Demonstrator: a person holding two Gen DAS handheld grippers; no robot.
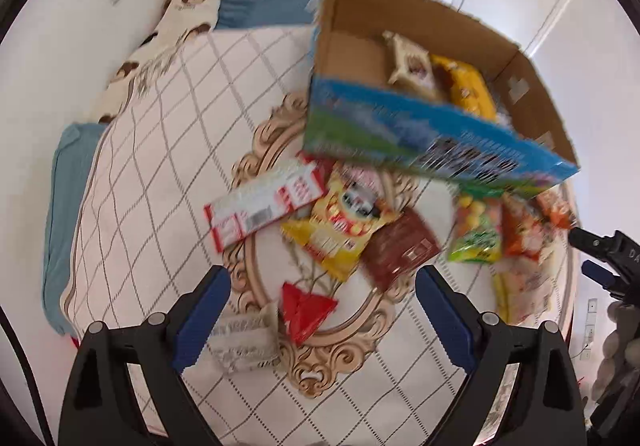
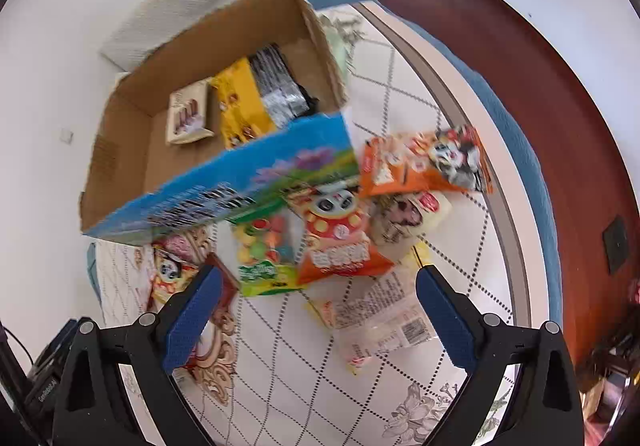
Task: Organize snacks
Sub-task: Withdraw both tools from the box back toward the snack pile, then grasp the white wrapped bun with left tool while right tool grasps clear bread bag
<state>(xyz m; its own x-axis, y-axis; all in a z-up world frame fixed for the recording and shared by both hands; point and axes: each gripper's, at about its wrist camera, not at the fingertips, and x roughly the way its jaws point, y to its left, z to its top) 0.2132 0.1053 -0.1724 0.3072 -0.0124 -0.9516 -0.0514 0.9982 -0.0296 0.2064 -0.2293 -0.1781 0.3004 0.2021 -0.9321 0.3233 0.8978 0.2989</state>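
Observation:
An open cardboard box (image 1: 416, 137) with a blue printed side stands on the bed; it also shows in the right wrist view (image 2: 240, 181). Inside lie a cream packet (image 1: 412, 63), a yellow bag (image 1: 468, 89) and a black-and-silver pack (image 2: 280, 85). Loose snacks lie in front of it: a red-white carton (image 1: 264, 201), a yellow bag (image 1: 344, 230), a brown packet (image 1: 400, 250), a red packet (image 1: 306, 310), a green candy bag (image 2: 266, 258), orange bags (image 2: 340, 242) and a clear packet (image 2: 380, 322). My left gripper (image 1: 320, 310) is open above the red packet. My right gripper (image 2: 320, 310) is open above the clear packet.
The bed cover (image 1: 160, 173) has a diamond grid and an ornate frame print. A patterned pillow (image 1: 168, 45) and blue bedding (image 1: 264, 1) lie at the head. A grey wrapper (image 1: 246, 342) lies by my left finger. A red-brown floor (image 2: 520, 85) lies beyond the bed's edge.

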